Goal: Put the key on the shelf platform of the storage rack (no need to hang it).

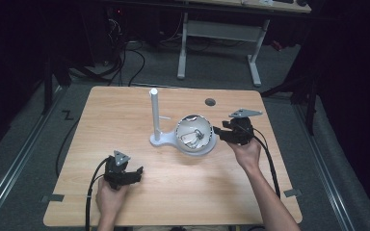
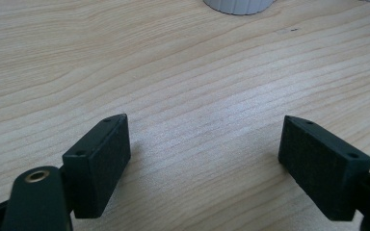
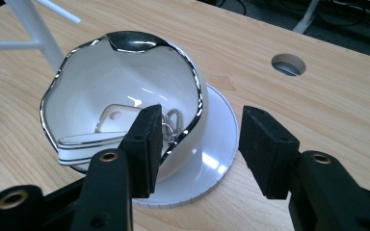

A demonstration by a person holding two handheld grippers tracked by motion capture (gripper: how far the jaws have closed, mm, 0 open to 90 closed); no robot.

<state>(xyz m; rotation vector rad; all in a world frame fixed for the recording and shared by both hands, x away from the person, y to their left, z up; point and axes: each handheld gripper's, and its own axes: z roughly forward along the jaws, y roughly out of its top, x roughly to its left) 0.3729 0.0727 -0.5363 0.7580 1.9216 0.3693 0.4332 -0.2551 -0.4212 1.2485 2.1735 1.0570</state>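
Bowl (image 3: 125, 86): glossy white ceramic, wavy silver rim, on ridged saucer (image 3: 217, 144); pale woodgrain table (image 1: 125, 125). Right claw (image 3: 200, 144) and left claw (image 2: 204, 159) open, empty.

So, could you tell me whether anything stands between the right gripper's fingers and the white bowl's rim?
Nothing visible does. The right gripper is open at the white bowl, one finger inside the rim, the other outside above the saucer.

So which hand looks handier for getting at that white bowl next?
The right. The right gripper sits open right beside the white bowl, one jaw over the rim and one outside it in its own view. The left gripper is open too, but over bare table, well short of the bowl.
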